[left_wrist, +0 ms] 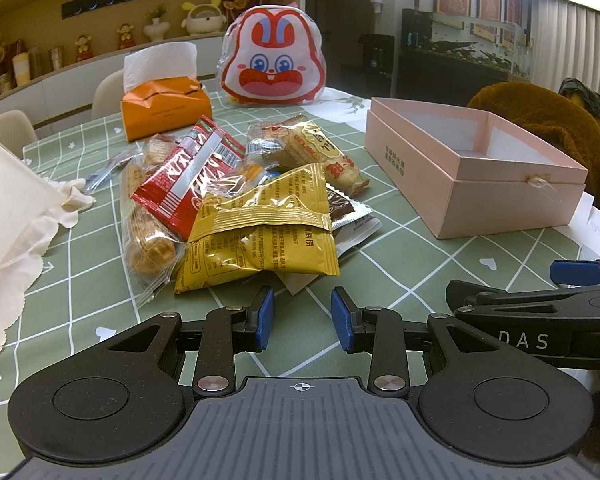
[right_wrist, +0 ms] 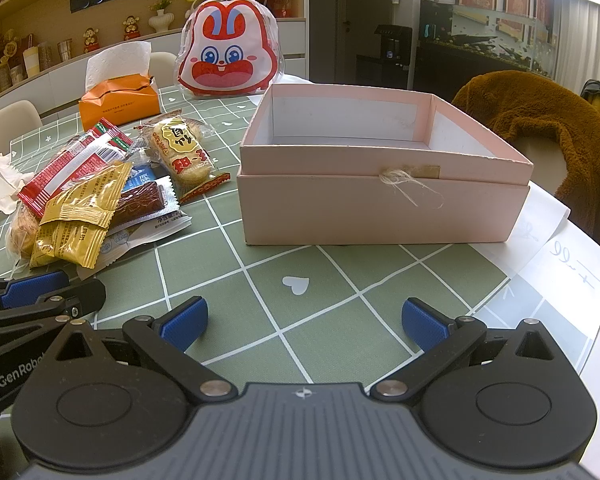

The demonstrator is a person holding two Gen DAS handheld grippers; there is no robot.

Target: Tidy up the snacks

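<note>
In the left wrist view we see our left gripper [left_wrist: 302,317] at the bottom centre of the frame, its blue pads a small way apart with nothing between them, only the green checked tablecloth [left_wrist: 400,276] below. Just above it, in the middle of the frame, lies the pile of snacks: a yellow foil packet [left_wrist: 260,236] in front, a red wrapped packet [left_wrist: 188,184] to its upper left, and a clear bag of rice crackers [left_wrist: 320,148] behind. The open pink cardboard box [left_wrist: 472,168] stands at the right, apart from the pile. In the right wrist view our right gripper [right_wrist: 304,322] is at the bottom centre, its jaws wide apart and empty over the cloth, and the pink box fills the middle of the frame. An orange tissue pack [left_wrist: 166,110] and a rabbit-face bag [left_wrist: 272,64] stand at the upper centre.
</note>
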